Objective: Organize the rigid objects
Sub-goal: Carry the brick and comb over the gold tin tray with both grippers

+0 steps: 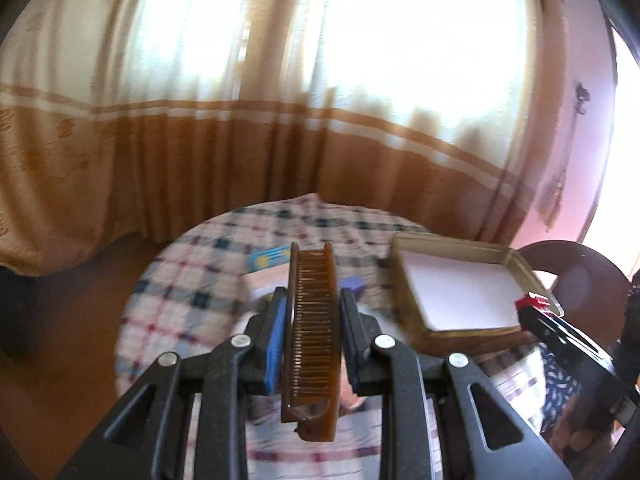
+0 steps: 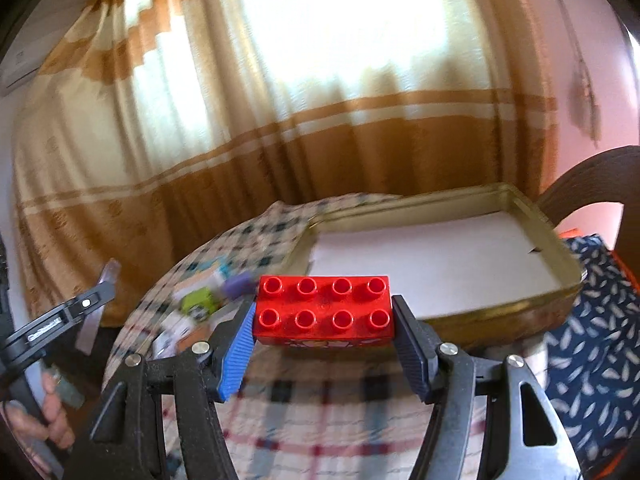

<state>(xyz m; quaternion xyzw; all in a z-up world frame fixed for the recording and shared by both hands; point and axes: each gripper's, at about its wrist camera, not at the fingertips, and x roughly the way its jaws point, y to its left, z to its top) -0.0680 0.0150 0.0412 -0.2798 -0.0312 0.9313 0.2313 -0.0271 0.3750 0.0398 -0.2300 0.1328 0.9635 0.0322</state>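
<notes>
A brown comb (image 1: 314,320) stands lengthwise between my left gripper's (image 1: 312,304) pads, which are shut on it above the checked tablecloth (image 1: 188,280). The right gripper (image 2: 324,316) is shut on a red eight-stud brick (image 2: 323,307), held studs-up just in front of the gold tin tray (image 2: 560,248). The tray has a white sheet on its floor and nothing else in it. In the left wrist view the tray (image 1: 404,280) lies to the right, and the right gripper with a red bit of the brick (image 1: 534,302) shows at its near right corner.
Several small items lie on the cloth at left: a green block (image 2: 198,300), a purple piece (image 2: 240,283), a blue and yellow card (image 1: 268,258). A dark wooden chair back (image 2: 588,184) rises behind the tray. Curtains (image 2: 280,128) hang beyond the round table. A hand (image 2: 56,416) grips the left tool.
</notes>
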